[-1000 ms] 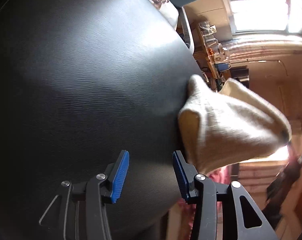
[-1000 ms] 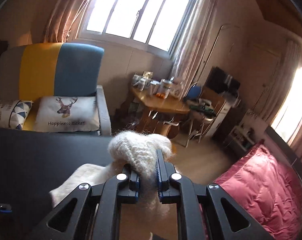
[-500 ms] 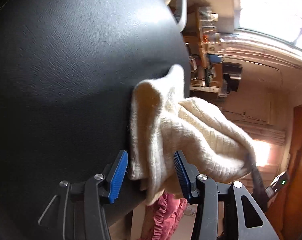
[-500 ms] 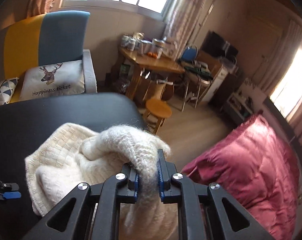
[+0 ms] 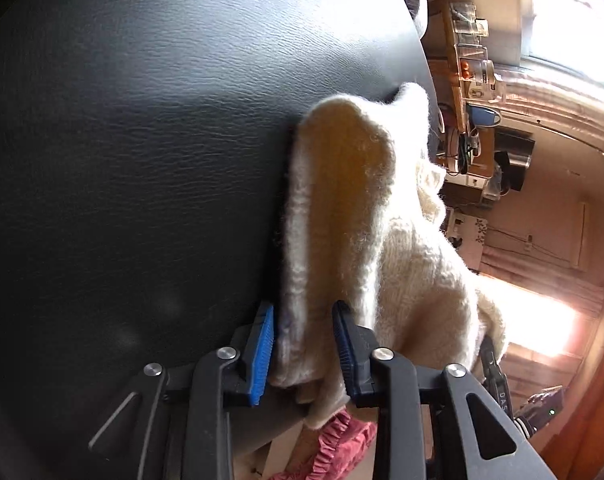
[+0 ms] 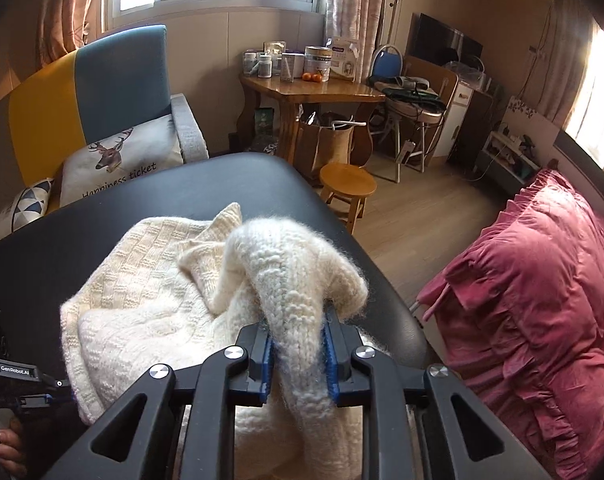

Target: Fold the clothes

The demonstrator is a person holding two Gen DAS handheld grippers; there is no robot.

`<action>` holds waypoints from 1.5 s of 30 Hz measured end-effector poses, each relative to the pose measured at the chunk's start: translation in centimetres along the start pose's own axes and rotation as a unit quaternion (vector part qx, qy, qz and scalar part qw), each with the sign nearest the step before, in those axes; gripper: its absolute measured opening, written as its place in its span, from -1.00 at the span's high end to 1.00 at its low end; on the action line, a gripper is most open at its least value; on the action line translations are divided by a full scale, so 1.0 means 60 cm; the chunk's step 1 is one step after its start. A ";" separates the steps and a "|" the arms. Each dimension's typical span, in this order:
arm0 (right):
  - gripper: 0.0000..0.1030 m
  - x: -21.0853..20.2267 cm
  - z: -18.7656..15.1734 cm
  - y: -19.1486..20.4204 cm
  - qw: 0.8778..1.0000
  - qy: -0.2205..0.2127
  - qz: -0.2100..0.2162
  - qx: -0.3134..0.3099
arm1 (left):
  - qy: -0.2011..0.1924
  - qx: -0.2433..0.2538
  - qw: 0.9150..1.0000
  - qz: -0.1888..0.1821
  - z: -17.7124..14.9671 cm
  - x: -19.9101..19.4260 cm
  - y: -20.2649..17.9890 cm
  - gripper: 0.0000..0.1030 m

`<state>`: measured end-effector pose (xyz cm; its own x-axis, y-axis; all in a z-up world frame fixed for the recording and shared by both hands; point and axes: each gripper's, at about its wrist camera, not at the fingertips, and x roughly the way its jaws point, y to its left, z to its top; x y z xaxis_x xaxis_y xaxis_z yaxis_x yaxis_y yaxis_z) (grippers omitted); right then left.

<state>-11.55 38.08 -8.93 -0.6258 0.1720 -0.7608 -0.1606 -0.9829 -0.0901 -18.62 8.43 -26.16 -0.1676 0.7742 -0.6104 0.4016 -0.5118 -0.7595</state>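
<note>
A cream knitted sweater [image 6: 149,280] lies bunched on the black padded table [image 6: 241,176], near its right end. My right gripper [image 6: 297,356] holds a thick fold of the knit just above the heap. Its jaws are opening, with the pads still against the wool. In the left wrist view the sweater [image 5: 382,240] rises along the table [image 5: 141,160] edge. My left gripper [image 5: 302,344] is closing on its ribbed edge, and the cloth fills the gap between the blue pads. A hand [image 6: 1,444] on the left tool's handle shows at the lower left.
A blue and yellow armchair [image 6: 113,80] with a deer cushion [image 6: 117,160] stands behind the table. A wooden side table [image 6: 314,88] with jars, a round stool [image 6: 348,180] and a bed with a red quilt [image 6: 542,280] lie to the right.
My left gripper slid over to the sweater's edge and its jaws narrowed around it. My right gripper came down with its fold toward the table, and its jaws now stand slightly wider.
</note>
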 end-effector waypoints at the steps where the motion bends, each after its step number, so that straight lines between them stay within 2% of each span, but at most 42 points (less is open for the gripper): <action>1: 0.60 0.002 -0.004 0.000 1.000 0.001 0.002 0.002 | -0.005 0.003 1.000 0.004 -0.001 0.000 0.002 0.83; 3: 0.60 0.001 -0.007 0.000 1.000 -0.003 0.004 0.004 | -0.019 0.007 1.000 -0.001 -0.001 -0.009 0.007 0.87; 8: 0.65 -0.017 -0.007 0.014 1.000 -0.017 0.017 -0.004 | -0.084 0.030 0.995 -0.036 0.019 -0.097 0.006 0.90; 10: 0.65 -0.021 -0.007 0.027 1.000 -0.016 0.026 -0.007 | -0.127 0.054 0.989 -0.053 0.035 -0.163 -0.006 0.90; 13: 0.65 -0.013 -0.014 0.051 0.999 -0.004 0.030 -0.016 | -0.205 0.108 0.970 -0.069 0.053 -0.288 -0.029 0.91; 15: 0.65 -0.005 -0.024 0.064 0.999 0.003 0.032 -0.013 | -0.252 0.149 0.955 -0.057 0.053 -0.373 -0.036 0.91; 18: 0.56 0.001 -0.039 0.077 0.999 0.010 0.041 0.011 | -0.282 0.205 0.937 -0.010 0.042 -0.454 -0.025 0.90; 19: 0.50 0.000 -0.044 0.081 0.999 0.009 0.046 0.022 | -0.279 0.220 0.935 0.013 0.039 -0.468 -0.014 0.90; 23: 0.49 -0.026 -0.061 0.109 0.998 -0.015 0.044 0.033 | -0.235 0.262 0.931 0.093 0.016 -0.492 0.063 0.83; 25: 0.45 -0.050 -0.071 0.132 0.997 -0.035 0.065 0.027 | -0.216 0.256 0.937 0.100 -0.001 -0.503 0.123 0.71; 27: 0.41 -0.075 -0.083 0.158 0.994 -0.052 0.096 0.017 | -0.218 0.228 0.946 0.079 -0.017 -0.517 0.172 0.65; 29: 0.38 -0.082 -0.105 0.196 0.988 -0.039 0.149 -0.004 | -0.233 0.177 0.955 0.048 -0.035 -0.552 0.242 0.55; 31: 0.37 -0.086 -0.130 0.238 0.978 -0.020 0.204 -0.028 | -0.248 0.124 0.960 0.025 -0.049 -0.583 0.305 0.52; 34: 0.38 -0.088 -0.172 0.300 0.959 0.012 0.274 -0.065 | -0.254 0.068 0.964 0.024 -0.054 -0.596 0.364 0.51; 37: 0.38 -0.068 -0.218 0.360 0.955 0.054 0.268 -0.112 | -0.231 0.031 0.972 -0.014 -0.063 -0.586 0.407 0.51; 41: 0.38 -0.044 -0.250 0.388 0.957 0.094 0.245 -0.124 | -0.215 0.044 0.976 0.004 -0.056 -0.532 0.376 0.49; 43: 0.38 -0.037 -0.255 0.385 0.958 0.102 0.242 -0.115 | -0.205 0.050 0.978 0.009 -0.044 -0.502 0.354 0.42; 45: 0.37 -0.034 -0.253 0.382 0.959 0.106 0.242 -0.107 | -0.202 0.062 0.977 0.029 -0.032 -0.475 0.328 0.39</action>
<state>-2.36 14.21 -19.18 -0.4156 -0.3027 -0.8577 0.2833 -0.9392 0.1942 -4.21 -22.97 -23.27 -0.4991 0.5453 -0.6735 0.3136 -0.6108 -0.7270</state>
